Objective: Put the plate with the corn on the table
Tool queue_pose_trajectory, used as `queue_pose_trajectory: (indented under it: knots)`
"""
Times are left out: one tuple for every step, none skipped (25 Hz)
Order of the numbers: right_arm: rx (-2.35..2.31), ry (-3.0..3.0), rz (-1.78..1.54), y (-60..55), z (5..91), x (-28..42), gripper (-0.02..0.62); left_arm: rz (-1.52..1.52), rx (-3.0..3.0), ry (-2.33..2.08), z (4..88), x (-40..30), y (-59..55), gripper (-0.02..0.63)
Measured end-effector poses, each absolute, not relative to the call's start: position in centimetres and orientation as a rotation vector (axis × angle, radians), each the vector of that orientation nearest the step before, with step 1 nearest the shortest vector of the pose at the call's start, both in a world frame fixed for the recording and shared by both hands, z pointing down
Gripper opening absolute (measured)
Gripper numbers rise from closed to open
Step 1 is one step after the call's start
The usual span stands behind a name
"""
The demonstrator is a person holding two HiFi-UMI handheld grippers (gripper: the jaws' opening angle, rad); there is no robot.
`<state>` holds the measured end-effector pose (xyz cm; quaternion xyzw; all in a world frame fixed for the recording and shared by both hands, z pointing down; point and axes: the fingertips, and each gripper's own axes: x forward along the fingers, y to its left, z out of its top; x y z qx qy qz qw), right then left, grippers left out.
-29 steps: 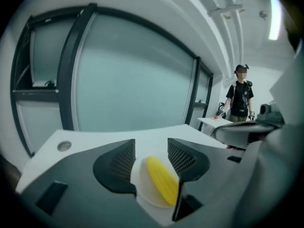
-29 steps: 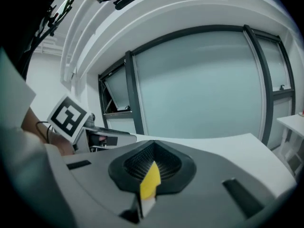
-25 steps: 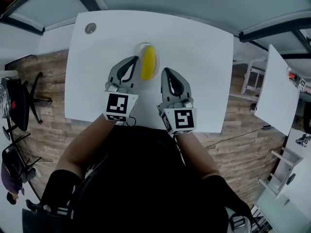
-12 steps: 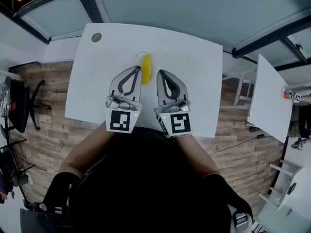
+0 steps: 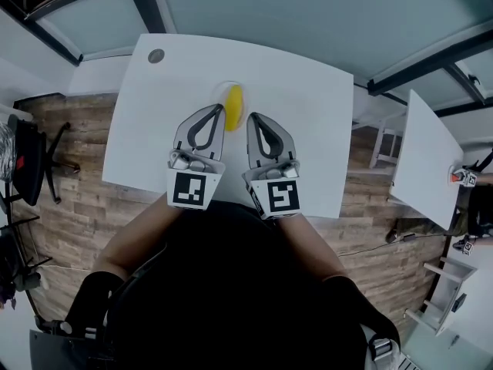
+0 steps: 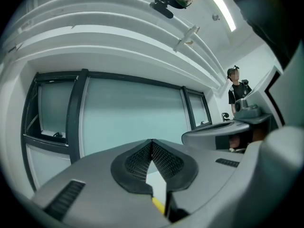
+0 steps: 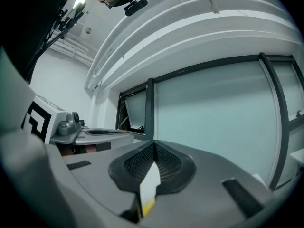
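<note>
A yellow corn cob (image 5: 234, 105) lies on a small pale plate (image 5: 224, 92) on the white table (image 5: 308, 99), a little beyond both grippers. My left gripper (image 5: 218, 109) is shut and empty, its tip just left of the plate. My right gripper (image 5: 249, 117) is shut too, its tip just right of the plate. In the left gripper view the pads (image 6: 164, 161) meet at the tip and a sliver of yellow shows low in the gap behind them. The right gripper view shows the same: pads (image 7: 166, 165) closed at the tip, with the table and a bit of yellow below.
A small grey disc (image 5: 156, 55) sits near the table's far left corner. Another white table (image 5: 424, 156) stands to the right, and an office chair (image 5: 31, 160) to the left on the wood floor. A person (image 6: 236, 87) stands far off in the left gripper view.
The head view has shifted and the table looks smaller. The right gripper has come in closer to the left one. Both stay shut beside the plate.
</note>
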<state>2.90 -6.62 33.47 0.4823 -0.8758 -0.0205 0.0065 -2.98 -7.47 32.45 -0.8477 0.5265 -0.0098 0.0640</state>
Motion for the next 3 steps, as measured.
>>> queue_pose_trajectory:
  knots:
    - [1.512,-2.737,-0.062,-6.62,33.48,2.92,0.002,-0.036,-2.561,1.590,32.48,-2.99,-7.49,0.003]
    - [1.515,-2.733,-0.059,-6.62,33.51,2.96,0.002,-0.044,-2.562,1.592,32.53,-2.99,-7.52,0.003]
    - [1.518,-2.730,-0.056,-6.61,33.54,2.99,0.002,-0.052,-2.564,1.593,32.58,-2.99,-7.56,0.003]
